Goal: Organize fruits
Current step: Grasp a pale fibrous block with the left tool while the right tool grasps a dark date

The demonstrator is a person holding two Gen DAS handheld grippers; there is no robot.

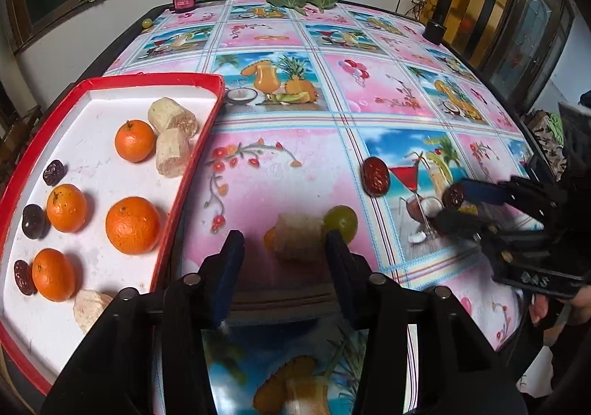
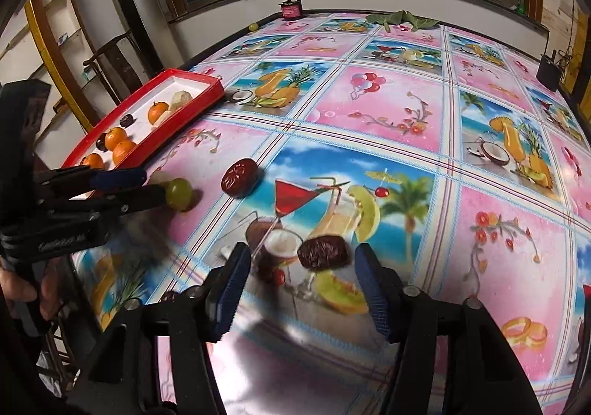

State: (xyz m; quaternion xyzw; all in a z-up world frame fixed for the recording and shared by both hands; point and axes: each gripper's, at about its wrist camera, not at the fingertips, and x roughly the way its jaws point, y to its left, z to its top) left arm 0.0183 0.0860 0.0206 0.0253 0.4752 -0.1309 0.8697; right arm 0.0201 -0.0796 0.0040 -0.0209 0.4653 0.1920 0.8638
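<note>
- Left tool straddles a pale fruit chunk on the bench, pads not touching it.
- Right tool brackets a dark date, likewise ungripped.
- Green grape and another date lie loose nearby.
- Red tray holds oranges.

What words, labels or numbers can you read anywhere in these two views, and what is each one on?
Nothing reads cleanly.
Raised lettering on the body of the left tongs, seen from the right wrist: too blurred to read.
Raised marks on the body of the right tongs, seen from the left wrist: not legible.
Pink label on the small device at the table's far edge: too small to read.
The tablecloth shows only pictures.
</note>
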